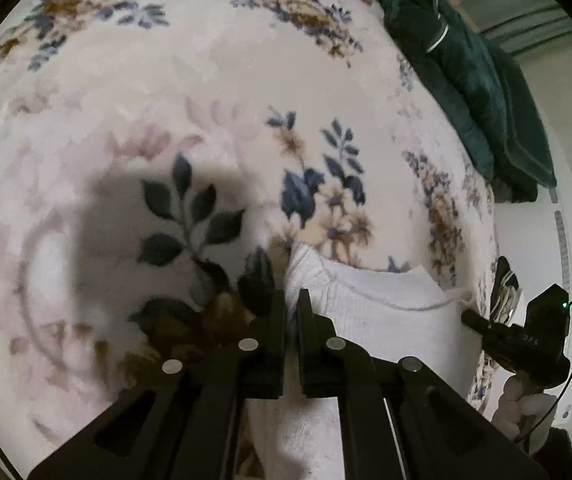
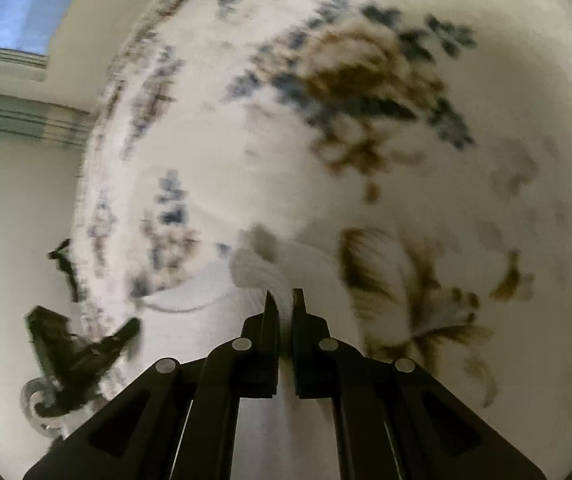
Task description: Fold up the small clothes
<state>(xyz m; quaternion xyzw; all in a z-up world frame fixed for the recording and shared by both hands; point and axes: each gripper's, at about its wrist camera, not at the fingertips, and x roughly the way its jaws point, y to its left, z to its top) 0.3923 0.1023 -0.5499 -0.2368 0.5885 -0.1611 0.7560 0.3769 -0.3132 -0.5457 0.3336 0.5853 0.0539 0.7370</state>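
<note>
A small white knit garment [image 1: 382, 312] lies on a floral carpet [image 1: 222, 80]. My left gripper [image 1: 292, 300] is shut on the garment's left edge, with cloth pinched between its black fingers. In the right wrist view, which is blurred by motion, my right gripper [image 2: 284, 300] is shut on the same white garment [image 2: 258, 276] at a ribbed edge. Each gripper shows in the other's view: the right one [image 1: 526, 344] at the garment's far right, the left one [image 2: 82, 352] at lower left.
A dark green folded blanket [image 1: 470, 92] lies at the carpet's far right edge. Pale floor [image 2: 18, 208] borders the carpet, with a window [image 2: 26, 12] beyond. A small dark object [image 2: 66, 268] lies at the carpet's edge.
</note>
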